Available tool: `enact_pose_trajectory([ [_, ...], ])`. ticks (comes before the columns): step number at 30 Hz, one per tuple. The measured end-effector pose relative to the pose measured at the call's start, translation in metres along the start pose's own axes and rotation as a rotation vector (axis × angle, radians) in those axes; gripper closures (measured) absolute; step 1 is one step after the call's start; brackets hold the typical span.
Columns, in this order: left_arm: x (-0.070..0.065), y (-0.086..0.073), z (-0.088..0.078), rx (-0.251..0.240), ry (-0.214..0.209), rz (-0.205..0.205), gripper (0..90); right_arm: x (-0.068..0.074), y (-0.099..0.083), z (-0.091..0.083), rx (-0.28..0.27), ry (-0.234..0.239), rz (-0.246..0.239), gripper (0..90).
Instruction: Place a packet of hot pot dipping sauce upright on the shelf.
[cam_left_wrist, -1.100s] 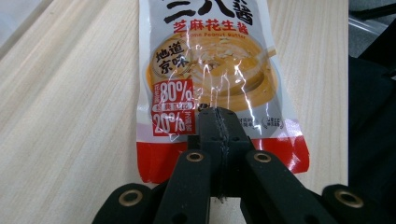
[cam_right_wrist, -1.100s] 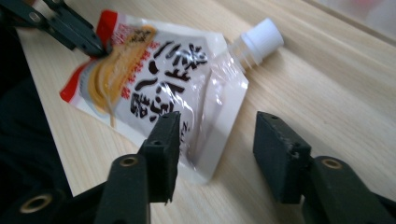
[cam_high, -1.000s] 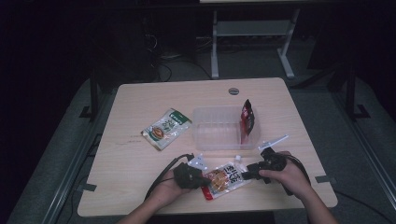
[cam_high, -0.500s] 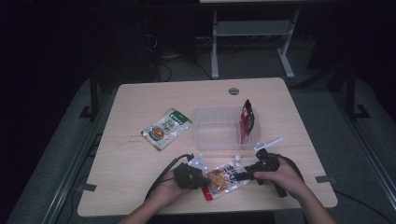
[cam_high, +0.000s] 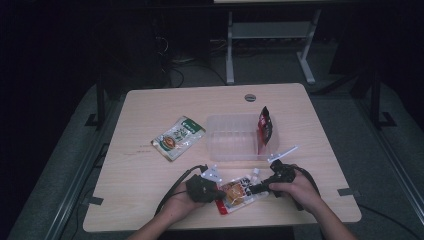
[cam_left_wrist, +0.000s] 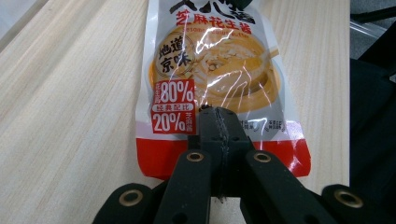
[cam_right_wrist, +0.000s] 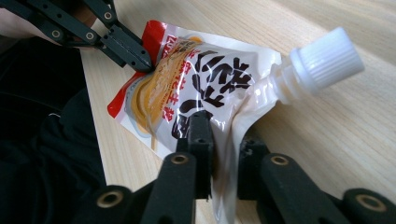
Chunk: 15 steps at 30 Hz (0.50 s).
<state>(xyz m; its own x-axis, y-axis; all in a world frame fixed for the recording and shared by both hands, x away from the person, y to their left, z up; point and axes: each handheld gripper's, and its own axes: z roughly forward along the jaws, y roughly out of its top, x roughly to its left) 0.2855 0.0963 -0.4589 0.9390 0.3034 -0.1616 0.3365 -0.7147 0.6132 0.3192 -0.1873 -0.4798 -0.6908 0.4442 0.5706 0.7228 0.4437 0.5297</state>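
A spouted sauce pouch (cam_high: 237, 192), white and orange with a red bottom band, lies near the table's front edge. My left gripper (cam_high: 220, 194) is shut on the pouch's red bottom edge (cam_left_wrist: 219, 70), jaws together (cam_left_wrist: 219, 116). My right gripper (cam_high: 255, 188) has just been closing, and its jaws (cam_right_wrist: 224, 135) now pinch the crumpled film of the pouch (cam_right_wrist: 187, 88) beside the white screw cap (cam_right_wrist: 327, 58). The left gripper (cam_right_wrist: 142, 63) shows at the pouch's far end in the right gripper view.
A clear plastic bin (cam_high: 232, 150) stands behind the pouch, with a red packet (cam_high: 264, 125) upright at its right end. A green and white packet (cam_high: 179, 137) lies to the bin's left. The table's front edge (cam_high: 225, 225) is close below both hands.
The right gripper has shifted slightly left onto the pouch's spout end and its jaws have closed on the film. The left gripper has kept still on the bottom edge.
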Motion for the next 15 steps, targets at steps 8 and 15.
enact_pose_trajectory([
  [8,0.0,-0.001,0.001,-0.014,0.0,0.001,89.9,0.005,0.003,-0.002,-0.002,0.002,-0.023,89.1],
  [15,0.001,-0.001,0.001,-0.014,-0.002,0.003,89.9,0.01,0.004,-0.006,-0.04,0.012,-0.038,89.5],
])
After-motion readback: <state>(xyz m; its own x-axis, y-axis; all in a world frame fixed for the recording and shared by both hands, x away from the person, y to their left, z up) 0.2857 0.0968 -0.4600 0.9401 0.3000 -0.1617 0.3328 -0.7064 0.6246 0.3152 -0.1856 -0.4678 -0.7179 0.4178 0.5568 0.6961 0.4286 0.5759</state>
